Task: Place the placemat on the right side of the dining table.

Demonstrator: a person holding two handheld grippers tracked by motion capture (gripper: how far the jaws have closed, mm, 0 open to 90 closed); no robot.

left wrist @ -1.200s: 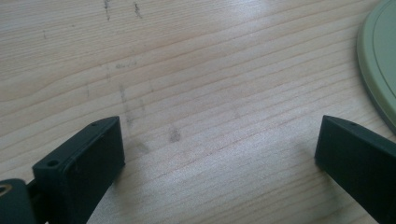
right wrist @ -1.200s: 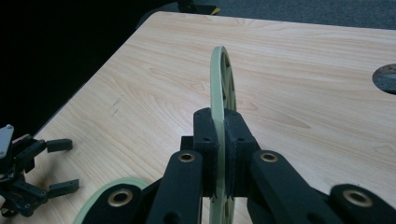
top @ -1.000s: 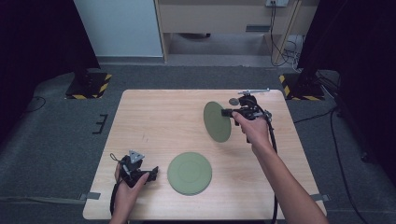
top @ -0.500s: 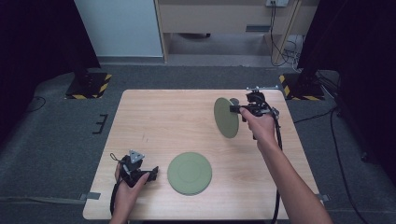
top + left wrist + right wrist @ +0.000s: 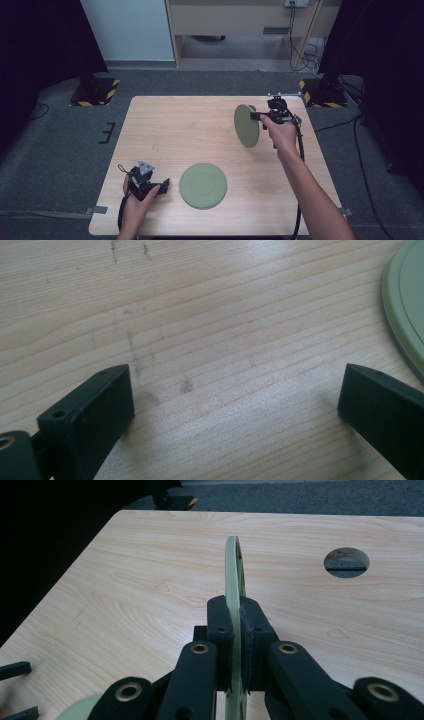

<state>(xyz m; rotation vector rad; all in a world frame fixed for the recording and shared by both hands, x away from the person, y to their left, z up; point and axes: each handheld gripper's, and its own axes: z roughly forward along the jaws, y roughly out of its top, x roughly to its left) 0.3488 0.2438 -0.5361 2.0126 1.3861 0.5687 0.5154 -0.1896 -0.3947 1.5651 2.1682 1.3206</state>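
Observation:
My right gripper [image 5: 256, 117] holds a round green plate [image 5: 246, 126] upright on its edge above the back right of the wooden table [image 5: 175, 130]. In the right gripper view the jaws [image 5: 236, 617] are shut on the rim of that plate [image 5: 233, 570], seen edge-on. A second green plate [image 5: 202, 185] lies flat near the table's front middle. Just left of it my left gripper [image 5: 163, 184] rests low at the front left. Its jaws [image 5: 235, 390] stand wide open over bare wood, with the flat plate's rim [image 5: 405, 305] off to the right.
A round cable hole [image 5: 346, 561] is cut in the table beyond the held plate. Stand bases with yellow-black stripes [image 5: 95, 92] sit on the grey floor behind the table's back corners, and cables [image 5: 305, 55] run along the back wall. Dark curtains flank both sides.
My right hand has carried the upright plate to the right, toward the table's back right corner. The left hand and the flat plate have not moved.

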